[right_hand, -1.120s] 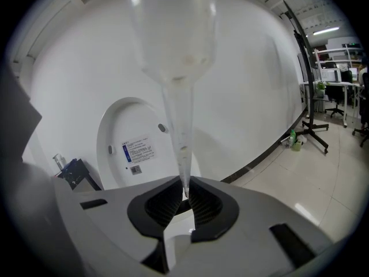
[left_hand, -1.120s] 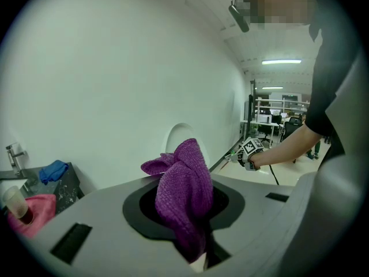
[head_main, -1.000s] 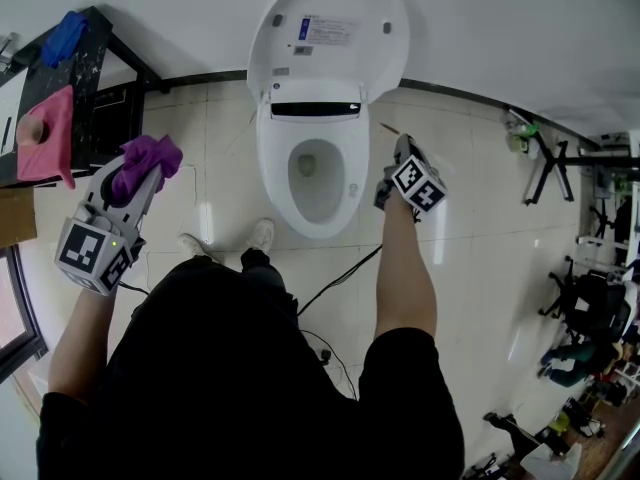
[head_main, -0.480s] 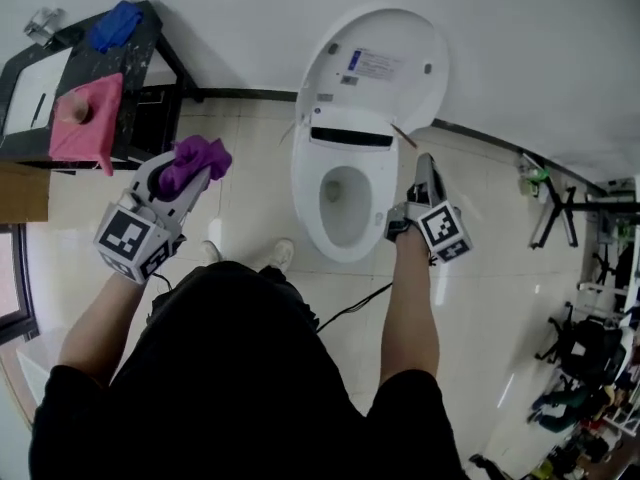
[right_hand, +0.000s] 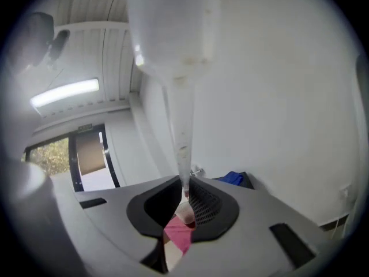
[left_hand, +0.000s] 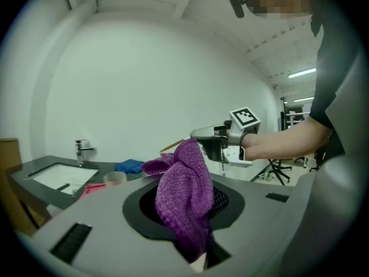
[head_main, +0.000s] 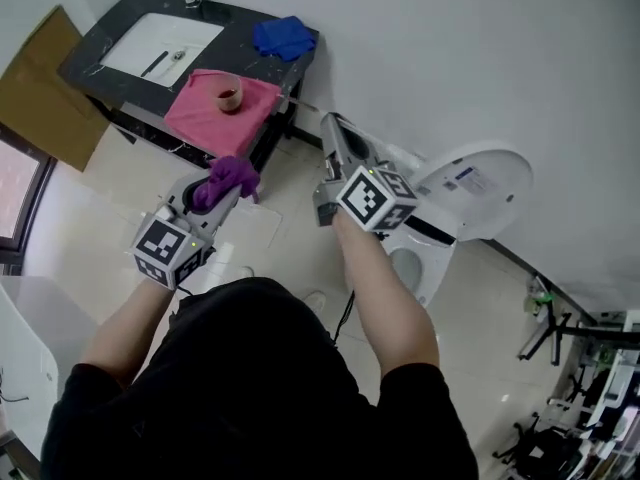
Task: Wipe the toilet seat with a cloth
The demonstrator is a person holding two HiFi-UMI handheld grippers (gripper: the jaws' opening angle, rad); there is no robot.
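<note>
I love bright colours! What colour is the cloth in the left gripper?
Purple. The cloth shows best in the left gripper view.

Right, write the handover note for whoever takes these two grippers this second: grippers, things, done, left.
Left gripper: shut on the crumpled purple knitted cloth.
Right gripper: shut on a thin pale stick that points towards the black sink counter.
White toilet: lid up, partly behind the right forearm. Both grippers are raised away from it, on the counter's side.
On the counter: flat pink cloth with a small brown cup on it, and a bunched blue cloth.
Done: cloth in hand. No wiping visible.
Left: take the purple cloth to the toilet seat and wipe it.
</note>
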